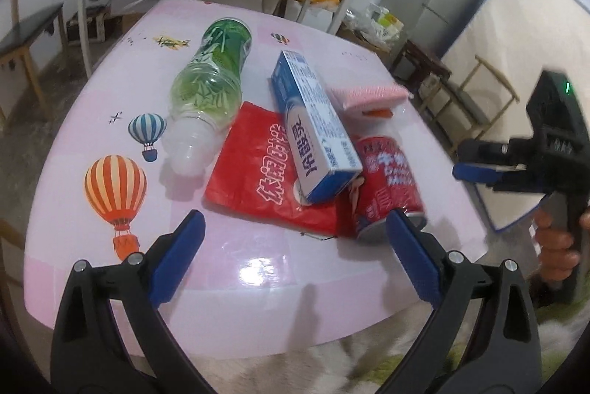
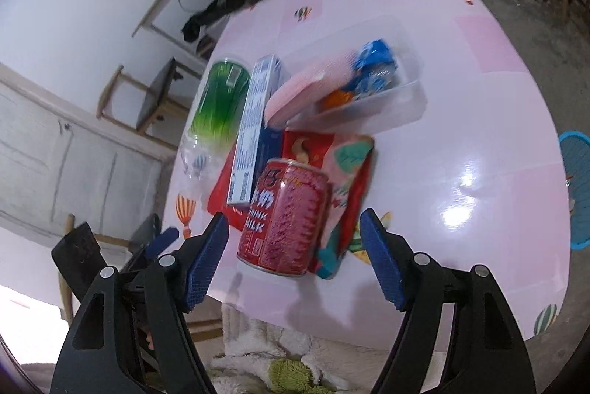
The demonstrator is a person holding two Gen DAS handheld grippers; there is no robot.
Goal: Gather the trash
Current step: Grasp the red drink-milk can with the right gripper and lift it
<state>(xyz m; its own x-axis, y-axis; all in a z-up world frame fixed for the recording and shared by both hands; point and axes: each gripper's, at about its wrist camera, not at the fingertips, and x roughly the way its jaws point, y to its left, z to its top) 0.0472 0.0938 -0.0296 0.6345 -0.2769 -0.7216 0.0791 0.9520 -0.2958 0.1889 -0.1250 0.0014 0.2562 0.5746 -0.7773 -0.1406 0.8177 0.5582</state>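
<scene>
Left wrist view: pink tabletop point(image 1: 92, 121) printed with hot-air balloons fills the centre. Left gripper point(image 1: 295, 235) at lower centre, its fingers point(image 1: 180, 261) spread as wide as they go, nothing between them, held above the near edge. Trash lies clustered at mid-frame: green bottle point(image 1: 210, 80) on its side at upper left of the pile, cap end toward the camera; red snack bag point(image 1: 258, 172) flat below it; blue-and-white carton point(image 1: 313, 128) lying across the bag; red can point(image 1: 387, 183) on its side at the right, just behind the right-hand finger; pink sponge point(image 1: 368, 95) beyond the carton. Right gripper point(image 1: 475, 170) enters at right edge, carried by a hand point(image 1: 556, 239), clear of every item. Right wrist view: right gripper point(image 2: 293, 231) at lower centre, fingers point(image 2: 206, 257) parted with the red can point(image 2: 284, 220) lying just beyond the gap, not touched; the jaws hold nothing. Carton point(image 2: 254, 128) and green bottle point(image 2: 217, 102) to the upper left of the can; snack bag point(image 2: 346, 172) under and right of it. Clear plastic tub point(image 2: 405, 99) at upper centre holds a blue wrapper point(image 2: 376, 65) and an orange scrap, with the pink sponge point(image 2: 298, 87) leaning on its rim. Blue basket point(image 2: 577, 187) at right edge, off the tabletop. Status: judged at or near the start; all loose items remain on the tabletop, none gripped.
</scene>
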